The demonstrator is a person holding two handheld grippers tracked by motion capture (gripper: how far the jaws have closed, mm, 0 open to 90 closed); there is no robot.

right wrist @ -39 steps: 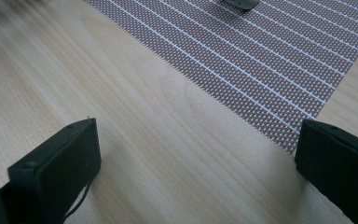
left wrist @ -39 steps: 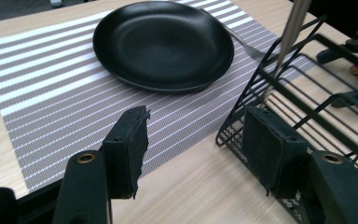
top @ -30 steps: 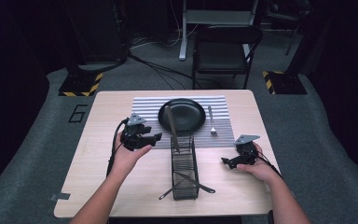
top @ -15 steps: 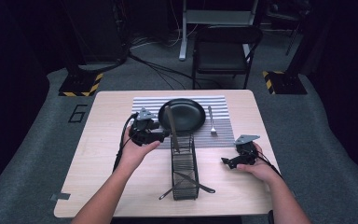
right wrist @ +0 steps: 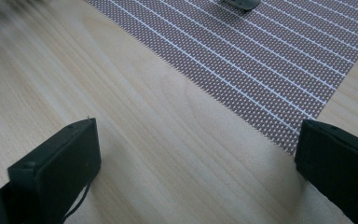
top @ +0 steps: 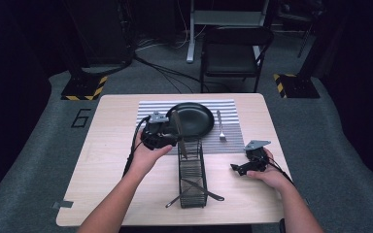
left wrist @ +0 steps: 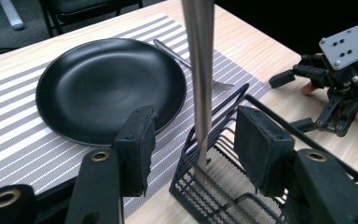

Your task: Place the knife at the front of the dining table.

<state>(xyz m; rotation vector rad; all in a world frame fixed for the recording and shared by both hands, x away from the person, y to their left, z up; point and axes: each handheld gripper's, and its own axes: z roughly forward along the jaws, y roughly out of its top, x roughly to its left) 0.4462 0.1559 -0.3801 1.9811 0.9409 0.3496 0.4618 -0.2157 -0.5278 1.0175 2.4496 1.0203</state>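
Now, line by line:

Work in hand: taking cutlery out of the black wire caddy at the lower middle of the high view and laying a place setting on the striped mat.

What has changed: the left gripper has slid rightward over the last second, from open table at the left of the caddy up to its far end, just below the black plate.

Left claw: released; in the left gripper view both pads stand well apart, with the upright knife between them and not touched by either.

Knife: stands steeply in the caddy's far end, at the centre of the left gripper view, its top leaning toward the plate.

Meaning for the task: the approach looks finished and the jaws bracket the knife, so closing on it is likely the next step; nothing is lifted yet.

Right gripper: unmoved at the right of the high view, low over bare wood near the mat's corner; its claw is released and holds nothing.

Fork: already lies on the mat to the right of the plate.

Left in the caddy: two more utensils crossed at its near end.
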